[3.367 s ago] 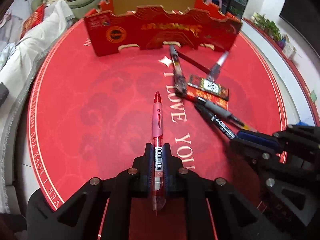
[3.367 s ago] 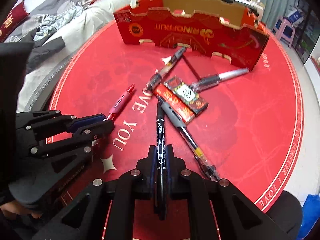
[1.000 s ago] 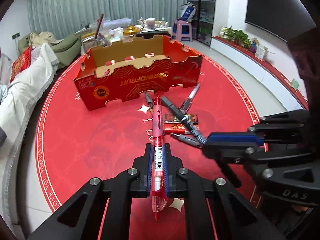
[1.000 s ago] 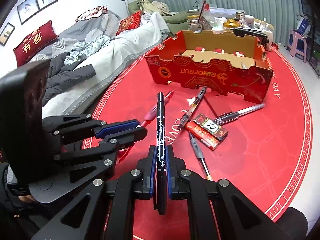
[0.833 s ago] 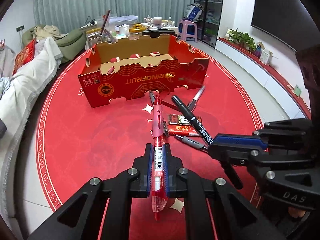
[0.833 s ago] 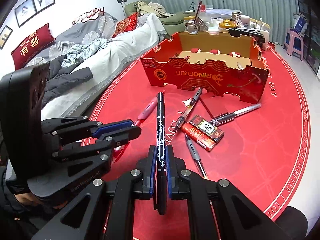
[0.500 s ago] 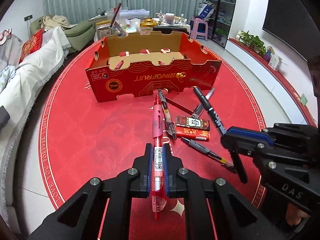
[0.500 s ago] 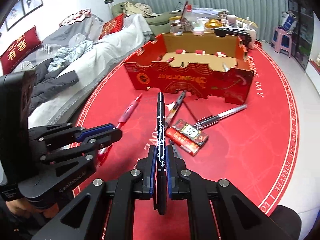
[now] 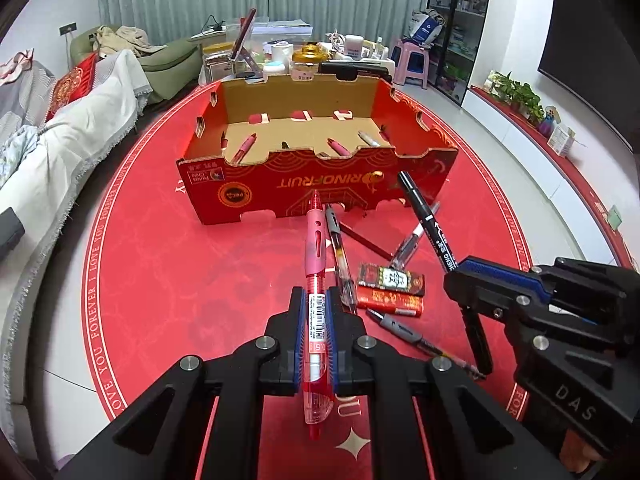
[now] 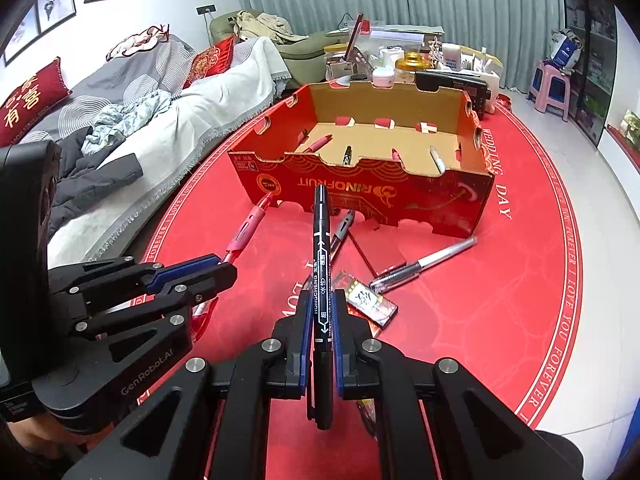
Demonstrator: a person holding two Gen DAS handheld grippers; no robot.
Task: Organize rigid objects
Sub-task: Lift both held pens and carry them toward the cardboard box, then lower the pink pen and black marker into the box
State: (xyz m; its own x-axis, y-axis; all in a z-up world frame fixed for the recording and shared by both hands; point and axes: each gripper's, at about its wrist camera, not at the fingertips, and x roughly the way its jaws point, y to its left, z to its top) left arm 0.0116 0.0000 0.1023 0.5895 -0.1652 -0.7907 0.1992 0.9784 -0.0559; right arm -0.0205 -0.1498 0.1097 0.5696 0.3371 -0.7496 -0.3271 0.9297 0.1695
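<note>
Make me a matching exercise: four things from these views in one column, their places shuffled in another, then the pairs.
Things:
1. red pen
2. black marker
3. silver pen
4. pink pen

Places:
A. inside the box
B. in the left gripper
C. loose on the mat, in front of the box
D. in the right gripper

Pairs: 1-B, 2-D, 3-C, 4-A
</note>
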